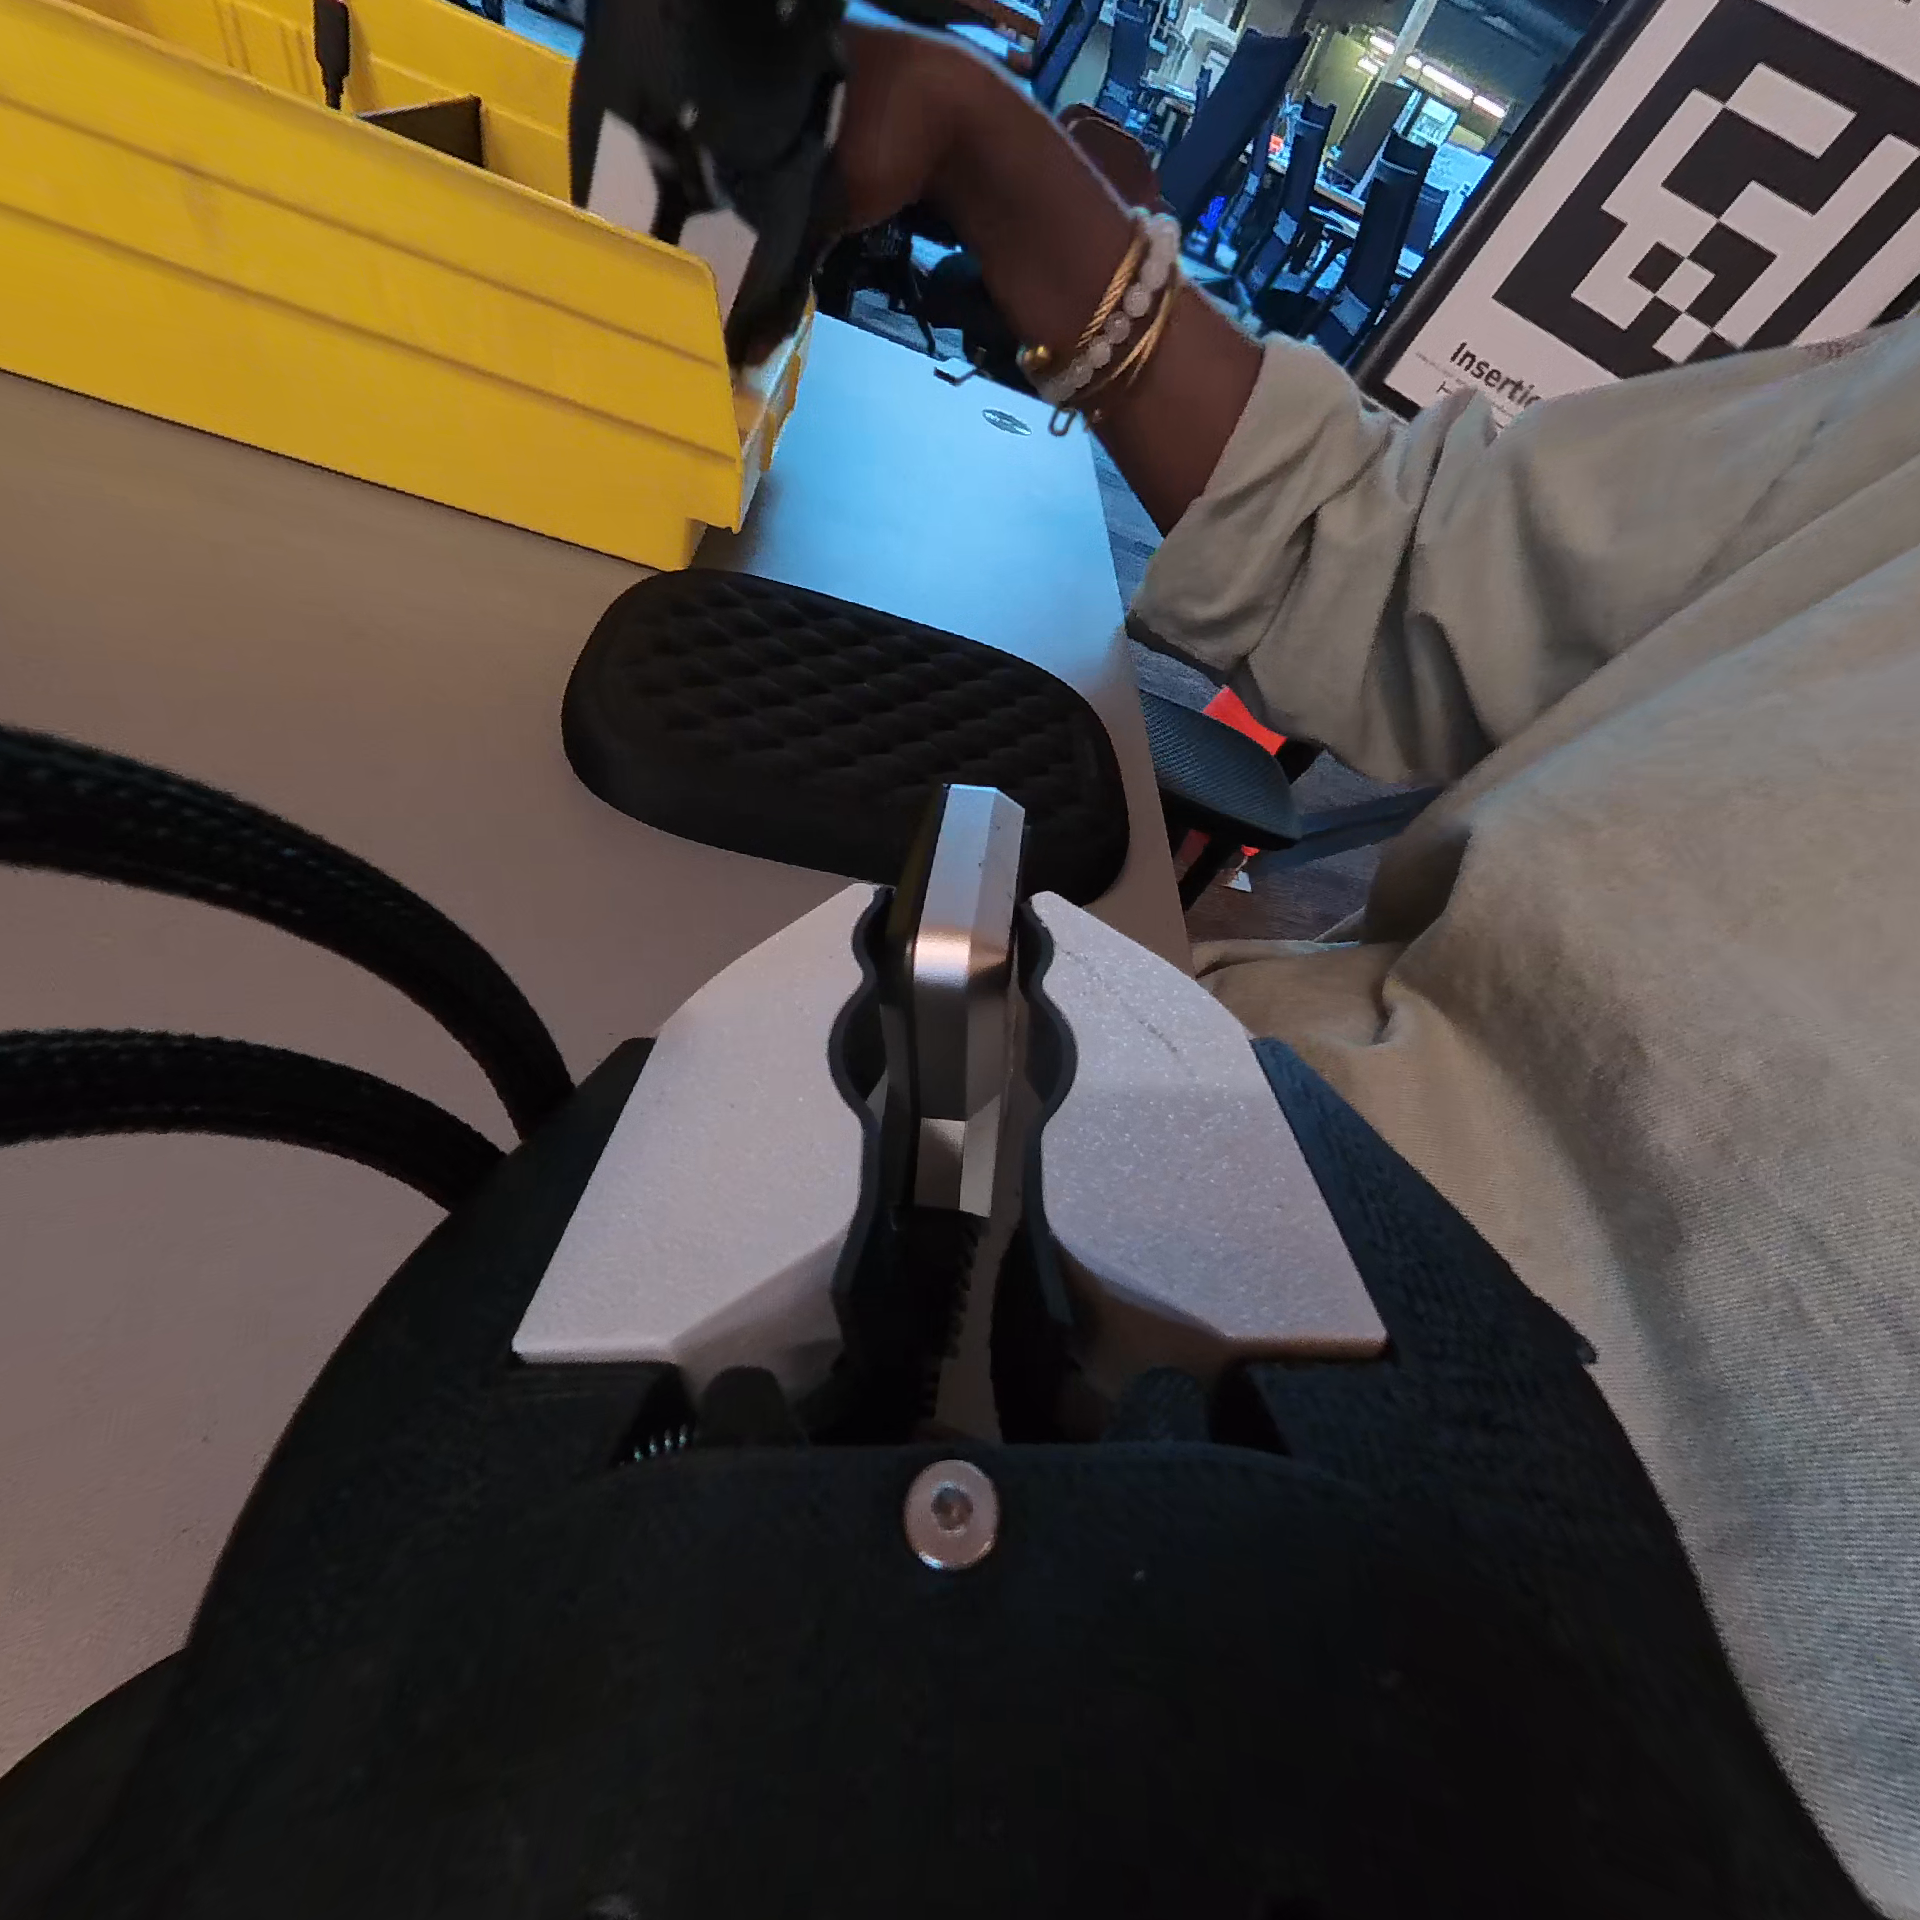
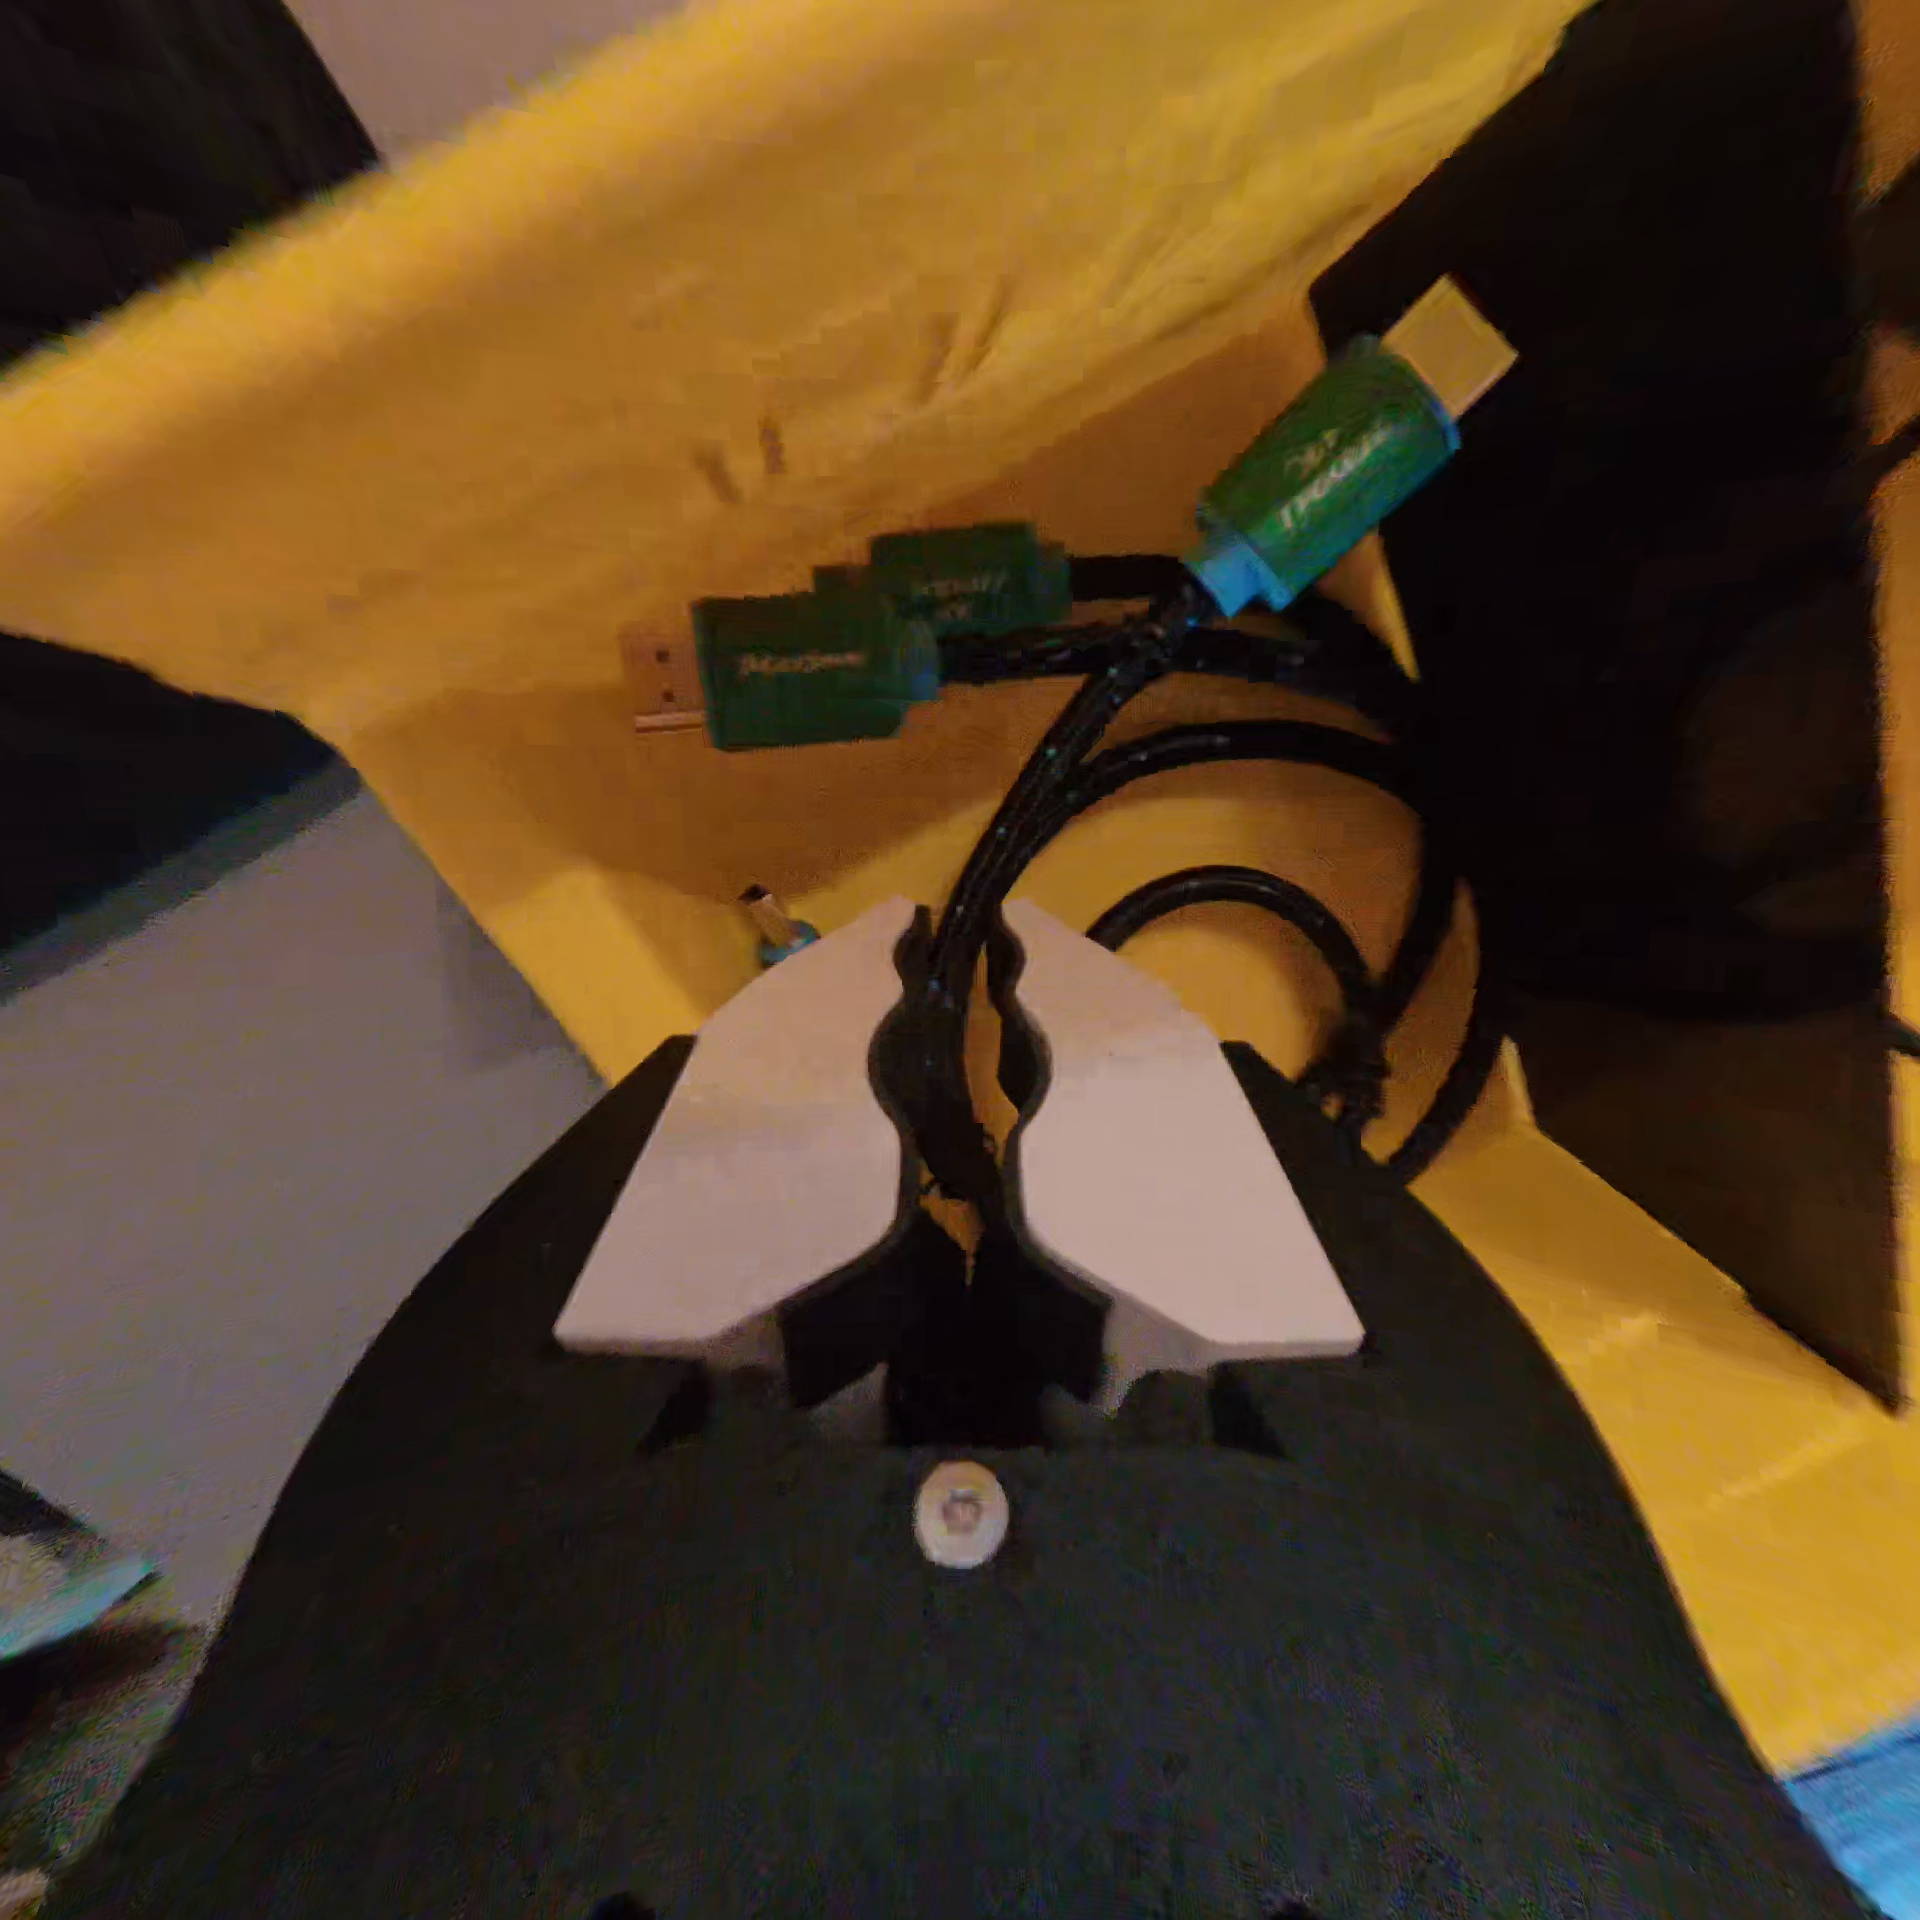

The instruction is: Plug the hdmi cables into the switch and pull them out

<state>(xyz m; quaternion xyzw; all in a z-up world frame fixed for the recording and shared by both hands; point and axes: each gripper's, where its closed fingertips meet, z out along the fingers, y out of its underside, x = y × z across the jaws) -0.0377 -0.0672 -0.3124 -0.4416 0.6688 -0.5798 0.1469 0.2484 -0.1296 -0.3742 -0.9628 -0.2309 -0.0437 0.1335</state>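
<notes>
Right now the right claw (image 2: pixel 961 935) is clamping a braided HDMI cable (image 2: pixel 1049 769) mid-length inside the yellow bin (image 2: pixel 831 312), risking snagging its neighbours, while the left claw (image 1: pixel 956 914) is pinching the silver switch (image 1: pixel 961 935) edge-on over the worktop (image 1: pixel 260 675).

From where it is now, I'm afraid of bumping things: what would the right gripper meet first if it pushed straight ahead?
Probably the yellow bin: its inner wall fills the view beyond the right gripper, which is shut on a black braided cable. Green HDMI plugs lie slightly left of that line; depth is unclear.

A workshop-like lab: yellow parts bin (image 1: pixel 364 312), fiducial marker board (image 1: pixel 1714 187), rows of workbenches (image 1: pixel 1340 197) behind.
</notes>
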